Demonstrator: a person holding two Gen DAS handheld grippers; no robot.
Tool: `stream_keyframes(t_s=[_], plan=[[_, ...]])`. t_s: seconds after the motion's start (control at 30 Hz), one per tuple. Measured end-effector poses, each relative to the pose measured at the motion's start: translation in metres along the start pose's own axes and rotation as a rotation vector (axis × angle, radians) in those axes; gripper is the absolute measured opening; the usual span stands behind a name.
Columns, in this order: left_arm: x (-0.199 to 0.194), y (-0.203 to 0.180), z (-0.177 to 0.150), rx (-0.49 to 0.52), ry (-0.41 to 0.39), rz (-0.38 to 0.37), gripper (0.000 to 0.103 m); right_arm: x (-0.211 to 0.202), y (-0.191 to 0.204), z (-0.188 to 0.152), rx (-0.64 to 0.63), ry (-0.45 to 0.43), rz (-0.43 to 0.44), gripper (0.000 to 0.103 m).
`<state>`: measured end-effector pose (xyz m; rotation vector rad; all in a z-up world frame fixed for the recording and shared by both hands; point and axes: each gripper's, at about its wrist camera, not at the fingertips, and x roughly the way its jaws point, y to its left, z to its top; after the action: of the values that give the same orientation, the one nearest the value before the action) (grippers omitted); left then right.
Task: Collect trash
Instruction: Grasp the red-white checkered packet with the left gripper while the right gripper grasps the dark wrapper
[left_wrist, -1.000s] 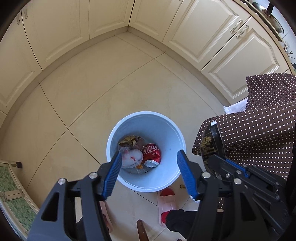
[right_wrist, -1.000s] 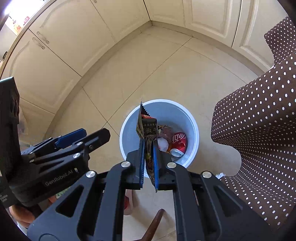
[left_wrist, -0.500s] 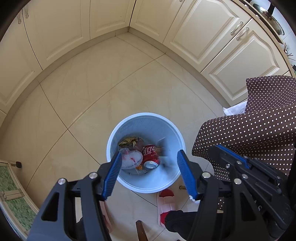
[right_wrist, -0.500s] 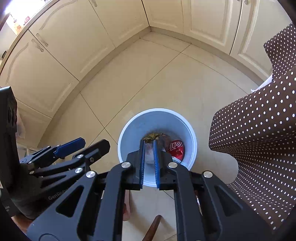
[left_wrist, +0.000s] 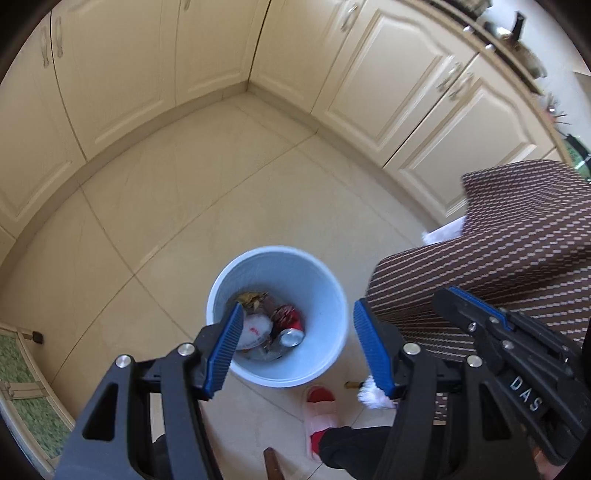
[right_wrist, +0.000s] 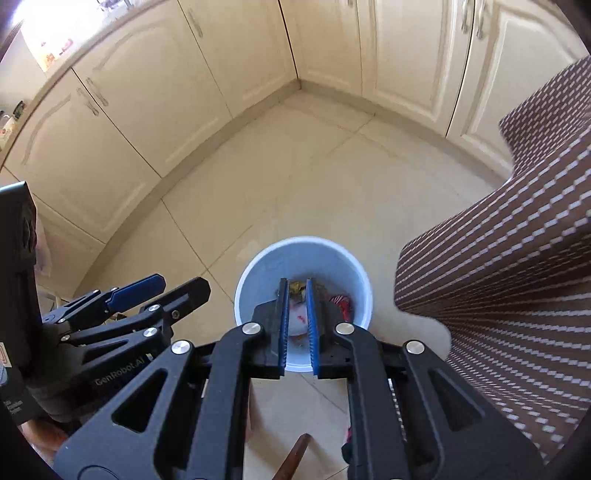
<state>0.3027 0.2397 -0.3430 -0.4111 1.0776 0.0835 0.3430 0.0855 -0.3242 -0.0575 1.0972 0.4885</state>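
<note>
Pale blue round bin (left_wrist: 325, 295) stands upright on the floor, mouth facing up toward both cameras, nearly under the grippers. Trash sits at its bottom: a red drink can (left_wrist: 290, 330) lying on its side, silver end toward the near wall of the bin, long axis running roughly from the bin centre toward the camera; just left of it a white crumpled wrapper with red print (left_wrist: 255, 328), touching the can; behind them a gold-brown crumpled packet (left_wrist: 253, 297), no clear long axis. Exact tilt of the can is hard to tell through the blur. Left gripper (left_wrist: 295, 350) hangs over the bin, blue pads spread wide, nothing between them. Right gripper (right_wrist: 297, 325) also above the bin, blue pads drawn almost together with only a thin slit, nothing pinched in it; bin contents show through the slit. In the right wrist view the left gripper sits low at left, beside the bin. Floor (left_wrist: 192, 206) is large beige glossy tiles with thin grout lines. Cream panelled cabinets (left_wrist: 373, 85) with metal handles wrap the corner behind the bin. Brown white-dotted cloth (left_wrist: 517, 258) drapes at right, near the bin. A red-and-white slipper (left_wrist: 321, 410) shows on the floor just below the bin, and a green mat (left_wrist: 22, 384) at far left.
</note>
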Motion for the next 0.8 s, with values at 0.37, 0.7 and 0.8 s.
stream_keyframes(t_s=[0.37, 0.7, 0.8], plan=[[-0.133, -0.102, 0.008, 0.161, -0.232, -0.076, 0.067, -0.173, -0.007, 0.004, -0.113, -0.268, -0.116, 0.03], [-0.181, -0.257, -0.007, 0.422, -0.287, -0.158, 0.07, -0.303, -0.104, -0.026, -0.027, -0.44, -0.229, 0.047], [-0.175, -0.308, -0.016, 0.532, -0.287, -0.15, 0.07, -0.326, -0.149, -0.035, 0.026, -0.459, -0.284, 0.048]])
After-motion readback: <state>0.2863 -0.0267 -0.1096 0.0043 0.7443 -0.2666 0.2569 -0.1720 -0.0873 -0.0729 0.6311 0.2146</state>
